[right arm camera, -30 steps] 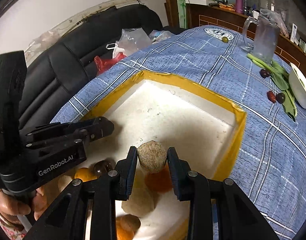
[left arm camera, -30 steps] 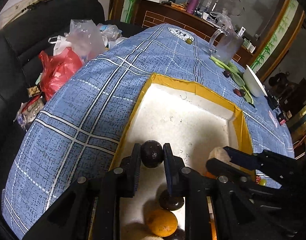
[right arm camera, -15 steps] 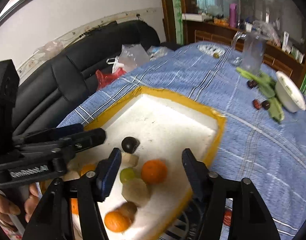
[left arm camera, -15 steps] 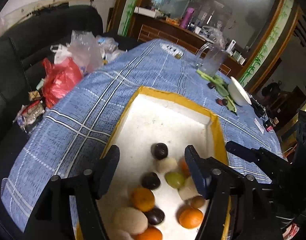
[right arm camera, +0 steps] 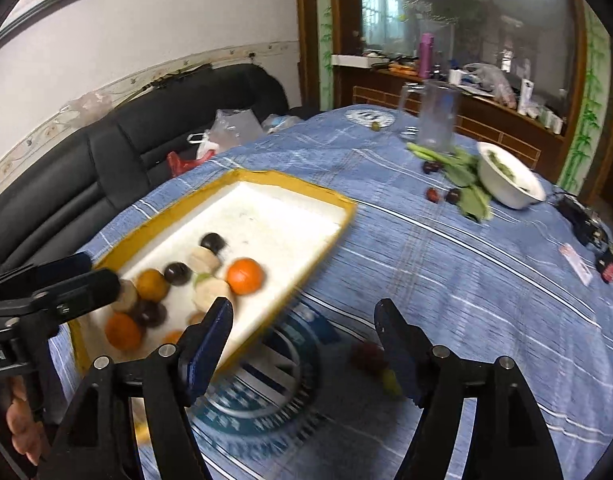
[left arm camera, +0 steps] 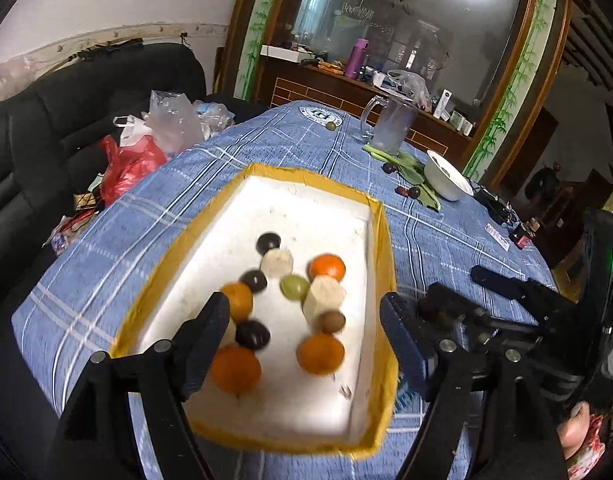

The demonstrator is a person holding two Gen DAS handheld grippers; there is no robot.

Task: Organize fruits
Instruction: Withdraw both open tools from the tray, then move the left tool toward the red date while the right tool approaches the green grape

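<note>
White foam tray with a yellow taped rim (left arm camera: 386,240), centre of the left-wrist frame, holds the gathered oranges, dark plums and pale fruits (left arm camera: 298,284). Stray reddish fruit (right arm camera: 368,354) low in the right-wrist frame could, I judge, roll off across the blue checked tablecloth (right arm camera: 466,260) if nudged. Left gripper (left arm camera: 304,334) and right gripper (right arm camera: 302,338) both gape wide, holding nothing.

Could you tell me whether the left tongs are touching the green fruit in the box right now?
Apart. The left wrist view shows the left tongs wide open, and the green fruit lies untouched on the white floor of the box, bare floor around it.
</note>
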